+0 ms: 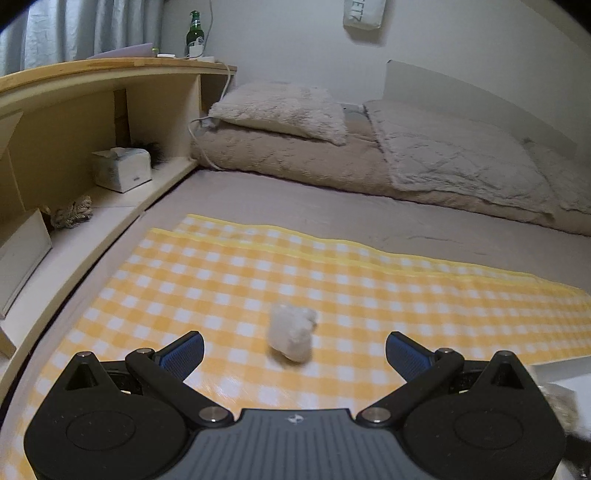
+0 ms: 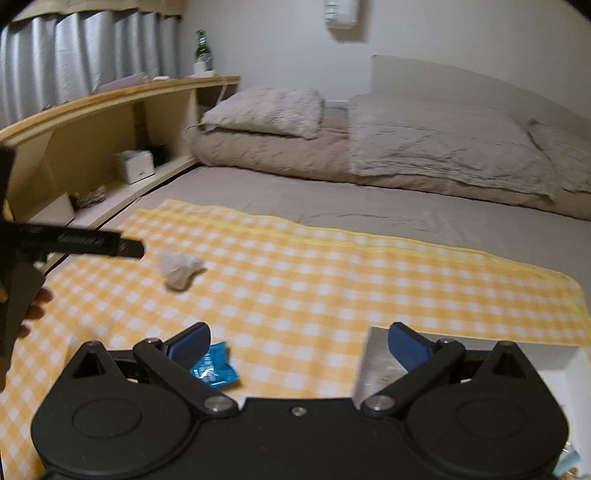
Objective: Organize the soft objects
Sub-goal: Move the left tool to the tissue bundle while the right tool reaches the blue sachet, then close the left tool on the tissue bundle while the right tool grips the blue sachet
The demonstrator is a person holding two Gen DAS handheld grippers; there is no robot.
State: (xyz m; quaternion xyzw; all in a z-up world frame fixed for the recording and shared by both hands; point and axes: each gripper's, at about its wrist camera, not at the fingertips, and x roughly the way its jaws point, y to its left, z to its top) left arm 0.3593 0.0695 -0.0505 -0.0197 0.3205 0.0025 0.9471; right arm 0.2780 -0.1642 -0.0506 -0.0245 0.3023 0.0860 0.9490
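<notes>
On the bed, a yellow-and-white checked cloth (image 1: 332, 280) is spread over the grey sheet (image 1: 295, 206).

Left hand-held gripper (image 1: 294, 349): I hold it low over the cloth, jaws spread wide, nothing between them. A small white fluffy object (image 1: 291, 336) lies on the cloth directly ahead, between the lines of the two blue finger pads (image 1: 184, 352) but touching neither.

Right hand-held gripper (image 2: 298, 343): jaws likewise wide apart and holding nothing. A crumpled blue wrapper (image 2: 216, 367) lies on the cloth just beside its left finger. A white box (image 2: 554, 365) sits at the near right edge of the cloth, partly behind the right finger. In this view the white fluffy object (image 2: 179, 271) lies well ahead to the left, near the tip of my left hand-held gripper (image 2: 129, 248), seen side-on; its opening cannot be judged from here.

Beyond the cloth, a pillow (image 1: 280, 110) rests on a folded beige duvet (image 1: 295, 162). A wooden shelf unit (image 1: 92, 96) along the left side carries a tissue box (image 1: 123, 168), a coil of rope (image 1: 72, 212) and, on top, a green bottle (image 1: 194, 33).
</notes>
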